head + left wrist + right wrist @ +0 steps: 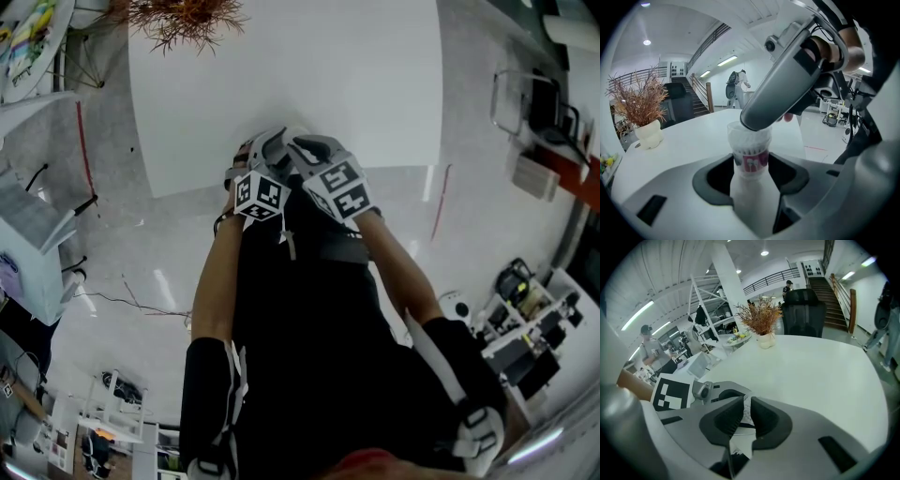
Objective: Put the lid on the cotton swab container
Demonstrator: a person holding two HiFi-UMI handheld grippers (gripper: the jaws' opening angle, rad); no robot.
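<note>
A clear cotton swab container [750,146] with a red label stands upright between the dark pads of my left gripper [751,177], which grips its sides. My right gripper [755,123] comes down from the upper right and its tip covers the container's mouth. In the right gripper view, the pads of the right gripper [746,417] are nearly together on a thin white piece, seemingly the lid's edge [747,405]. Most of the lid is hidden. In the head view both grippers, left [265,152] and right [302,150], meet at the near edge of the white table [281,75].
A dried reddish plant in a white pot [641,104] stands at the table's far side; it also shows as the plant [761,323] in the right gripper view. A dark chair [804,312] stands behind the table. Shelves and equipment ring the floor [525,319].
</note>
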